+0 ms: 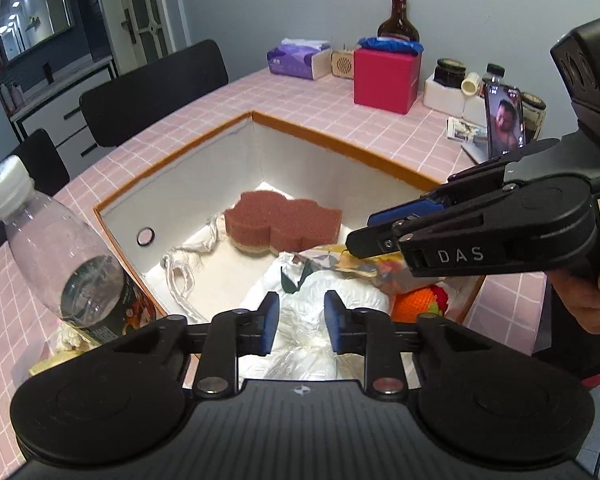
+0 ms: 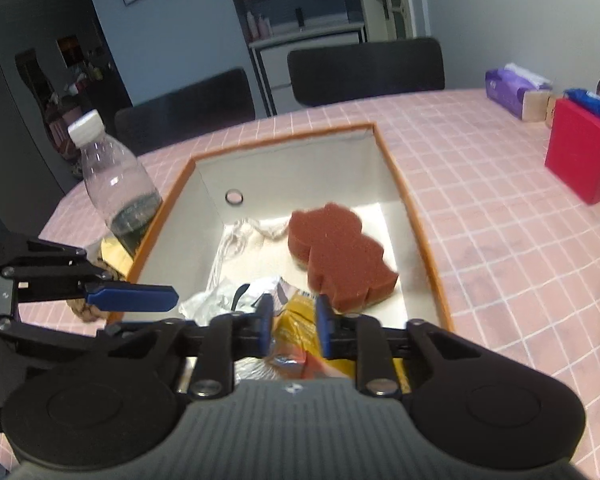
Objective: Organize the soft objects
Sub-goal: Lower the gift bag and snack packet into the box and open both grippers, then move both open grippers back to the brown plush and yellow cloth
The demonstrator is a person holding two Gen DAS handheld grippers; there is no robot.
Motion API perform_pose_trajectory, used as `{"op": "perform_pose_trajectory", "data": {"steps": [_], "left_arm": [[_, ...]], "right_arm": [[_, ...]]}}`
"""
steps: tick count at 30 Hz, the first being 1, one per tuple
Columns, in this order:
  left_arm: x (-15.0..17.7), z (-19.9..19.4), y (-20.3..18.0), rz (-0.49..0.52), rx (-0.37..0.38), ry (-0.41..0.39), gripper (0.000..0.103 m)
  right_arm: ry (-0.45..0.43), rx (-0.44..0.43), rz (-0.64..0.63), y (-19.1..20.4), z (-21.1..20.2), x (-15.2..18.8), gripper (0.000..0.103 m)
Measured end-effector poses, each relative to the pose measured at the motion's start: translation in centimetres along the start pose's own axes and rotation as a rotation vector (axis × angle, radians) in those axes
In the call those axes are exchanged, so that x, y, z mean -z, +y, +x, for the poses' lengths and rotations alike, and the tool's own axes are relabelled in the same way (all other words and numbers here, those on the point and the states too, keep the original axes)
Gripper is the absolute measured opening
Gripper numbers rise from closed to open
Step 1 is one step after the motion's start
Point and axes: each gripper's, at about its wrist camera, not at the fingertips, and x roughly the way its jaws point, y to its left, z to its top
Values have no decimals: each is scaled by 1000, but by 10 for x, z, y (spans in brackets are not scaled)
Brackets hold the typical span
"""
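Note:
A white box with an orange rim sits on the pink tiled table. Inside lie a brown shaped sponge, a white cord, a crumpled white plastic bag, a yellow packet and an orange knitted toy. My left gripper hovers over the white bag, jaws apart; I see no pad pressing it. My right gripper reaches in from the right with narrow jaws closed on the yellow packet, which stands raised above the bag.
A clear plastic bottle stands by the box's left rim, beside a braided item. At the back are a red box, a tissue pack, a brown bottle, jars and a phone. Black chairs line the far edge.

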Motion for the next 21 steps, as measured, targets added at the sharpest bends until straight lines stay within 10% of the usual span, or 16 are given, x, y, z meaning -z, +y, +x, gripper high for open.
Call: {"op": "perform_pose_trajectory", "data": {"steps": [13, 21], "left_arm": [[12, 26, -5, 8, 3, 59, 21], [18, 4, -5, 0, -51, -23, 21]], "right_arm": [[165, -13, -14, 6, 36, 13, 17], [106, 23, -65, 12, 22, 11, 26]]}}
